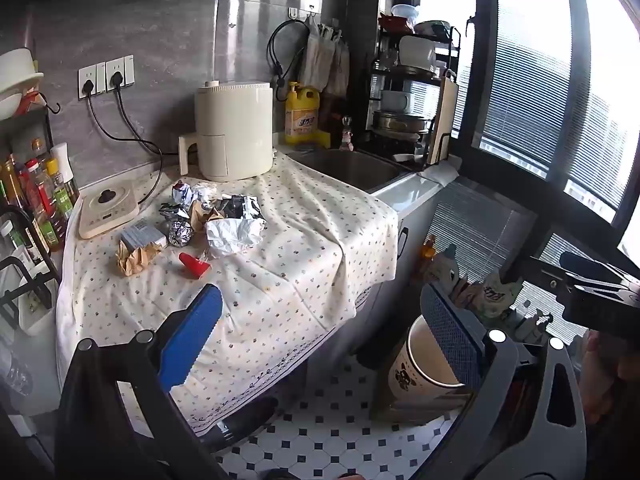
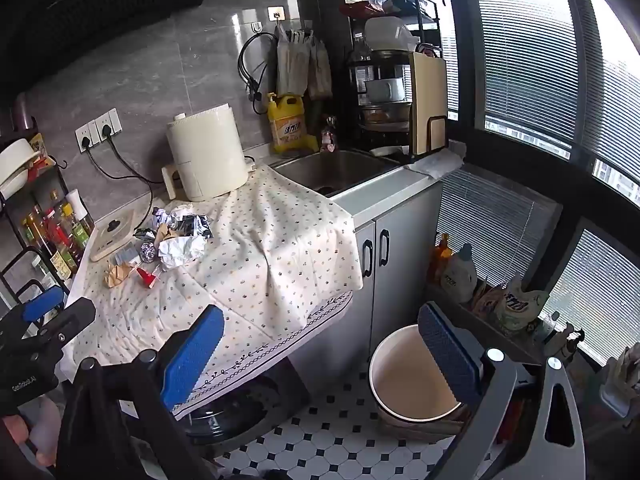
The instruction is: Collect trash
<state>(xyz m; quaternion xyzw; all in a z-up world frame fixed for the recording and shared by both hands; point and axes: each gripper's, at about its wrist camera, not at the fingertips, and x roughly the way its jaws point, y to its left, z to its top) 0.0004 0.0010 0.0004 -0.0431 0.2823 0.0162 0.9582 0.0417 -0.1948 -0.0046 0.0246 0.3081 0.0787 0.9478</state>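
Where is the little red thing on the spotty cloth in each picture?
Left wrist view: the red wrapper lies left of centre, just below the crumpled white paper.
Right wrist view: it sits far left, smaller.
Shared landmark: the cream air fryer.

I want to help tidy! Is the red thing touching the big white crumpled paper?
Apart. The left wrist view shows patterned cloth between the red thing and the white paper.
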